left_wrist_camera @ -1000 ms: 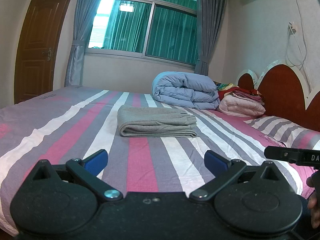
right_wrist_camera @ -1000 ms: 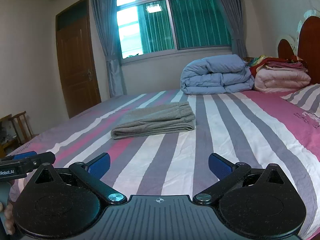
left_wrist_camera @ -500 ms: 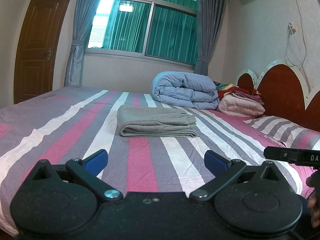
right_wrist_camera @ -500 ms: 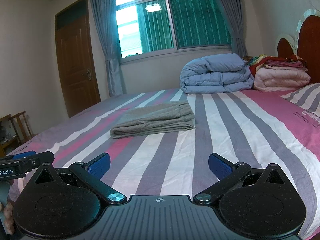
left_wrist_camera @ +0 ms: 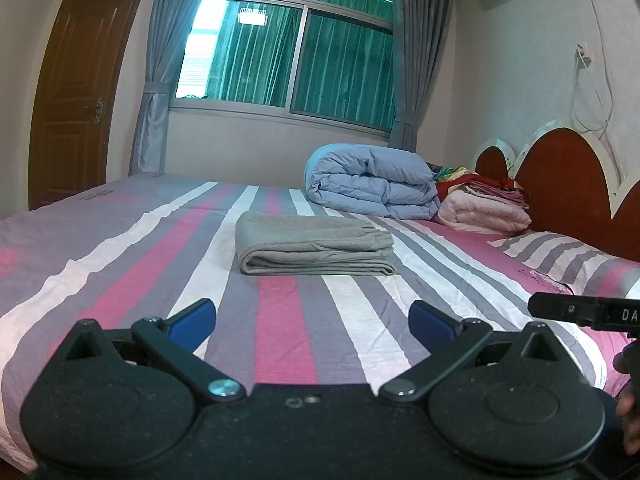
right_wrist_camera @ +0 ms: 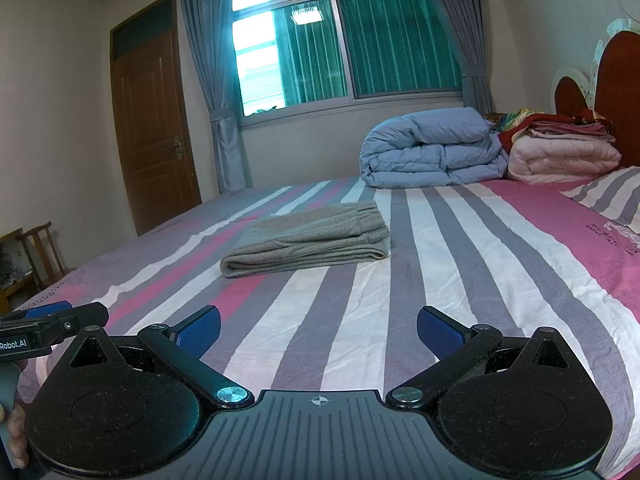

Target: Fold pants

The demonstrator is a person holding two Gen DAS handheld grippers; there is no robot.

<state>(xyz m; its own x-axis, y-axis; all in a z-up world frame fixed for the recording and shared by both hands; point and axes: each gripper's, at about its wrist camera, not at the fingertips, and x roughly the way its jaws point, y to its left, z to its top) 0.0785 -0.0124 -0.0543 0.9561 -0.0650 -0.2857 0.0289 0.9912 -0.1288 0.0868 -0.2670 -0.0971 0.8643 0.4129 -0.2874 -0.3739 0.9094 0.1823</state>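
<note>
Pants (left_wrist_camera: 310, 246) sit folded into one compact grey bundle mid-bed, on the striped sheet (left_wrist_camera: 280, 320), well ahead of both grippers. Rounded fold edge faces the cameras, waistband end to the right in both views. Task looks done or nearly so.

Left gripper (left_wrist_camera: 312, 318): jaws spread wide, nothing between them, held low near the bed edge. Right gripper (right_wrist_camera: 318, 330): same, released and empty. Each one shows at the edge of the other's view.

Step in hand, as I read it: hold clear and finish. If any touch-up is wanted, come in low and flat, press the top layer rather than pinch it, and don't drag the bundle, since the layers would likely slide and splay. Stay off the sheet so it doesn't bunch under the bundle.

Counts: 1 folded pants bundle, 2 grippers, 1 blue duvet (left_wrist_camera: 372, 180) rolled near the headboard (left_wrist_camera: 560, 168), 1 pink folded blanket (left_wrist_camera: 484, 212) with a small stack of cloth on top, count unclear. 1 window (left_wrist_camera: 304, 52), 1 door (left_wrist_camera: 80, 80).
</note>
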